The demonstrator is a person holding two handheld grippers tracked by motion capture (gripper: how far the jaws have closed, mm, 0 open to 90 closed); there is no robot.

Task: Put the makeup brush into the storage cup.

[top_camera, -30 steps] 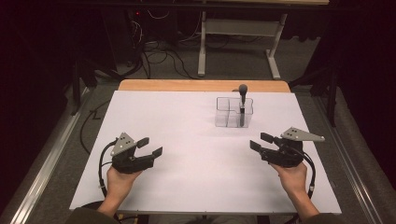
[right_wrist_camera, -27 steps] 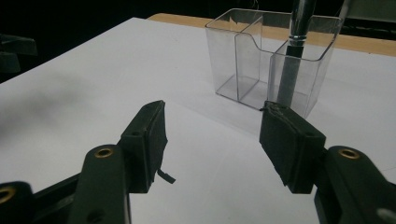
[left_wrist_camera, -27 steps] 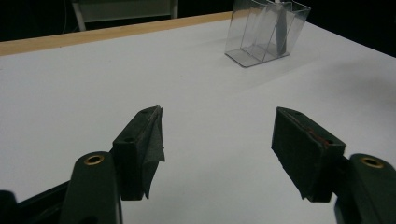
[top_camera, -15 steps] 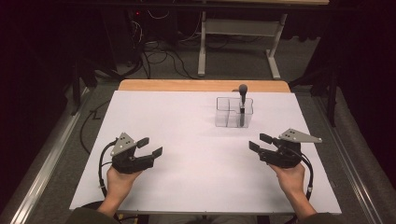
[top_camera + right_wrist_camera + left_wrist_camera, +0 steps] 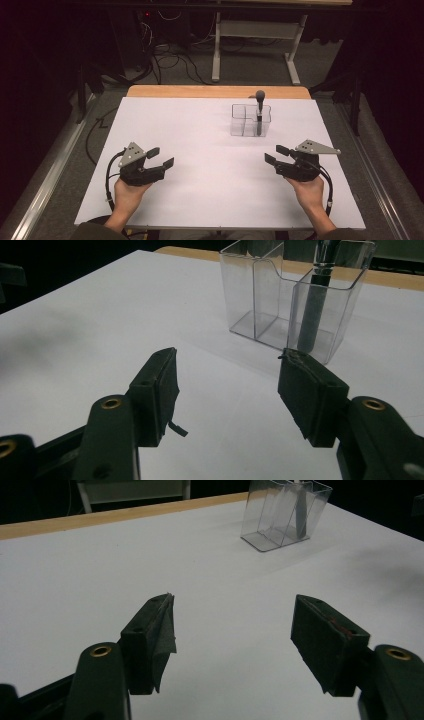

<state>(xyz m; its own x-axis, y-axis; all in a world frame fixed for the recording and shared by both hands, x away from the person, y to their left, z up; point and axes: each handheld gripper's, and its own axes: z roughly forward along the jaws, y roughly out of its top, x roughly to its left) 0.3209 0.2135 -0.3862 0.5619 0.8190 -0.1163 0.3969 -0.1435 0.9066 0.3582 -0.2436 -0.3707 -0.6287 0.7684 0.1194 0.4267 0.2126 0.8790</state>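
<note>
Item, left: our left gripper rests low over the white table, jaws apart, nothing between them, unmoved since a second ago. Item, centre-right: clear divided holder, a dark brush-like tool upright in its right compartment. Item, right: our right gripper, jaws apart and empty, has crept slightly inward; we judge a reach toward the tool is beginning.

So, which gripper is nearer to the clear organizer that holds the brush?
The right. The right gripper sits just below and slightly right of the clear organizer; the left gripper lies far across the white table to its lower left.
</note>
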